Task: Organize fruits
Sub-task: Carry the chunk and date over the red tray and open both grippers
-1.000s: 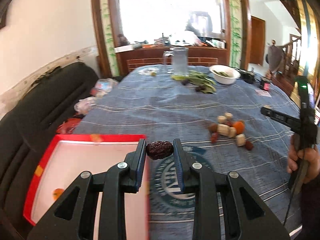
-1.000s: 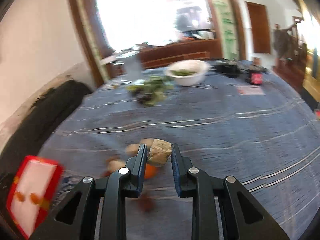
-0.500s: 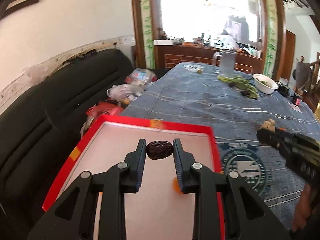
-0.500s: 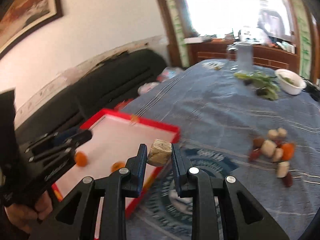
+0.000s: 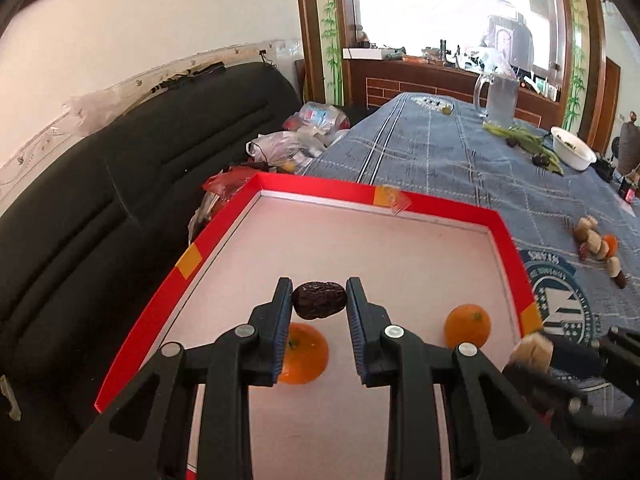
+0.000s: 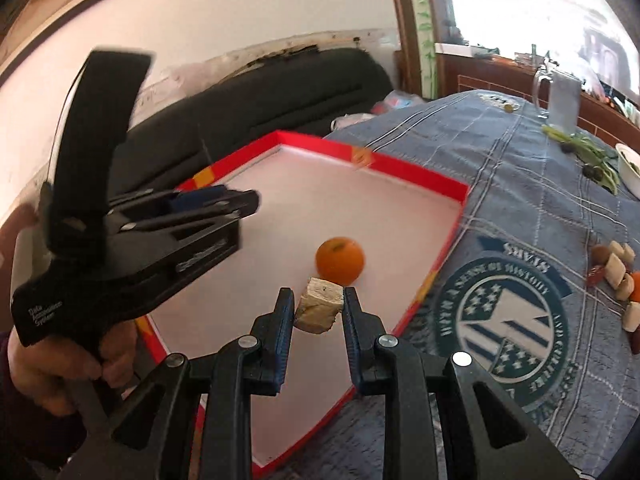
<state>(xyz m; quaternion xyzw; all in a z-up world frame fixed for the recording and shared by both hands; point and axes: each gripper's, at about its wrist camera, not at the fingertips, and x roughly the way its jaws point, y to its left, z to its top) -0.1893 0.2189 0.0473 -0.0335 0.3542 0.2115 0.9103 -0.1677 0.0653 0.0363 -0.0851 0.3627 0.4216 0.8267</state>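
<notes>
The tray (image 5: 505, 236) has glossy red card walls and a smooth matt pale floor. The date (image 5: 319, 299) is wrinkled and shiny, the cloth (image 5: 432, 160) woven, the sofa (image 5: 120, 184) black leather-like.

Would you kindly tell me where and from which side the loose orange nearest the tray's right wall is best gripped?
Take the orange across its widest middle, coming from above. It is round and sits free on the tray floor, so fingers set either side should not slip, and the right wall leaves little room for a sideways approach.
</notes>
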